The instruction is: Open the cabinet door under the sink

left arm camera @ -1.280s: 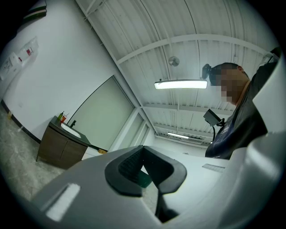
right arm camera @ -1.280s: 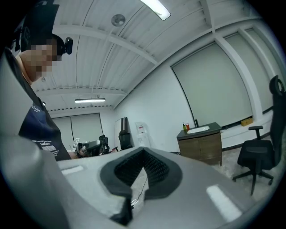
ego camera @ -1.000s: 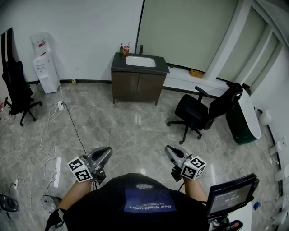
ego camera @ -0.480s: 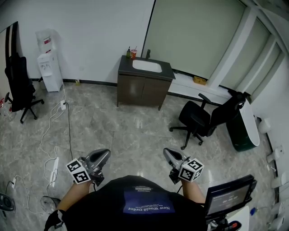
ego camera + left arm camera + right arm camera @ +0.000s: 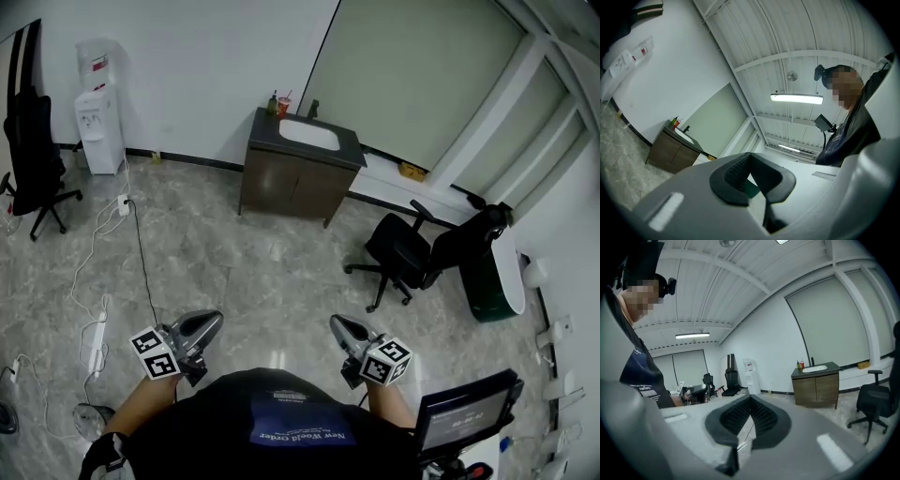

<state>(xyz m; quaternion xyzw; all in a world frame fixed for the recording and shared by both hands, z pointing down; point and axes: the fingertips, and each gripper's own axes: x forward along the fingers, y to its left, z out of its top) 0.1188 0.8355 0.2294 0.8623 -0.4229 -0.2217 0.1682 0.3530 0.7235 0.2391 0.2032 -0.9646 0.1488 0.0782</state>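
The sink cabinet (image 5: 298,187) stands well off at twelve o'clock, doors closed; the left hand-held gripper (image 5: 208,323) and right hand-held gripper (image 5: 339,330) are both pinched together on nothing. Kept so, they would likely slip off the door edge, and the floor cable (image 5: 140,248) at ten o'clock could trip the approach.

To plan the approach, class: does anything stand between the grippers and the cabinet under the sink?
Nothing visible does: only bare floor lies between the left gripper, the right gripper and the cabinet. The office chair stands off right, the cable off left.
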